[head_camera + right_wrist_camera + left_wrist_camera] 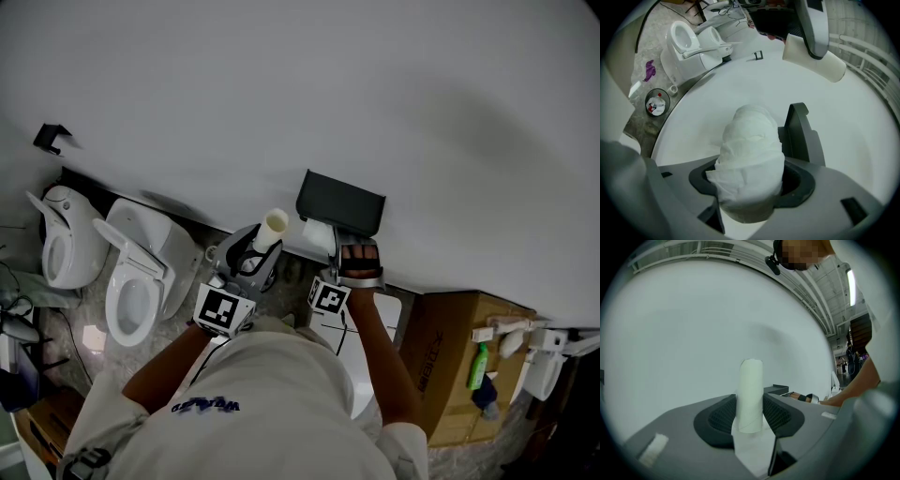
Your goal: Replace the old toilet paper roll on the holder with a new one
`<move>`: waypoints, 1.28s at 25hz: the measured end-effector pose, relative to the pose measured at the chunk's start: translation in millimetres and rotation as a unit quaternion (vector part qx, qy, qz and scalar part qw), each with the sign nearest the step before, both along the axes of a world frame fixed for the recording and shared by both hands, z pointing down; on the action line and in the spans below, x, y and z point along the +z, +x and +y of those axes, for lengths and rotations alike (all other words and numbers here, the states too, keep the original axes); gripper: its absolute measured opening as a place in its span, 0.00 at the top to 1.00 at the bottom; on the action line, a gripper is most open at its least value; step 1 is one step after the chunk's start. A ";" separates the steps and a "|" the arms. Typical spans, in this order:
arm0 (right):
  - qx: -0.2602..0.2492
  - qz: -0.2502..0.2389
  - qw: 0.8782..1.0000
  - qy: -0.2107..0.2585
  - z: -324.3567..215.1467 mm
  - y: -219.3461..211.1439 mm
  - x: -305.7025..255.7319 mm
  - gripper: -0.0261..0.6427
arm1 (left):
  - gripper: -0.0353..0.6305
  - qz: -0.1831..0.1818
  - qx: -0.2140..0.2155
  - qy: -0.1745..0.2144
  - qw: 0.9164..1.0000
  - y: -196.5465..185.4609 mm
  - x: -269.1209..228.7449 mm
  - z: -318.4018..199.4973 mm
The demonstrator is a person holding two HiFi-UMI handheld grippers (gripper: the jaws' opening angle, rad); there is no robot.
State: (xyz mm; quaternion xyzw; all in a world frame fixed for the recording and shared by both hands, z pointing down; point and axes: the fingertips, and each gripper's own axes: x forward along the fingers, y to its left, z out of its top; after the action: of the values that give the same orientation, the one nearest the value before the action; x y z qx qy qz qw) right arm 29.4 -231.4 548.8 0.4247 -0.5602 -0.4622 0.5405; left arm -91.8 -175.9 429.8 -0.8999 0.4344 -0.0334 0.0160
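Wall [394, 84] plain white (toilets [141, 272] left); L gripper [751, 412] clamps bare tube [751, 380], R gripper [752, 183] fresh roll [750, 140].

A plain white wall [394, 103] fills most of the view. 2 white toilets [141, 277] stand side by side on a speckled stone floor [86, 305] at left; a cardboard box [450, 366] sits at right.

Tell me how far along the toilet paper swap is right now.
Done: the old cardboard tube is off the holder, clamped in the left claw. In hand: the right claw grips the new roll right at the holder. Left: seat the roll and let go; whether it already hangs there I can't tell. The tube has yet to be put down.
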 end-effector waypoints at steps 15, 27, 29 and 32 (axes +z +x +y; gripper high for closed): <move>-0.007 -0.006 1.000 0.001 -3.4 -11.0 0.6 0.52 | 0.68 -0.002 0.001 -0.004 1.000 -0.3 5.8 0.8; -0.006 -0.011 1.000 0.007 -5.8 -16.7 0.8 0.52 | 0.68 -0.001 -0.003 -0.005 1.000 -6.0 4.1 0.9; -0.002 -0.014 1.000 0.011 -6.4 -16.8 -0.6 0.52 | 0.68 -0.002 -0.002 -0.003 1.000 -4.2 3.5 1.7; 0.001 -0.009 1.000 0.018 -6.7 -16.8 -1.5 0.52 | 0.68 -0.002 -0.002 -0.001 1.000 -2.6 1.3 2.6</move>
State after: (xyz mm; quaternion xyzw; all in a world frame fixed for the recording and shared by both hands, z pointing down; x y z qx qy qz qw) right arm 12.6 -238.2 547.3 0.4392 -0.5564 -0.4675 0.5282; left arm -94.4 -173.3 431.2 -0.8988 0.4366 -0.0360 0.0161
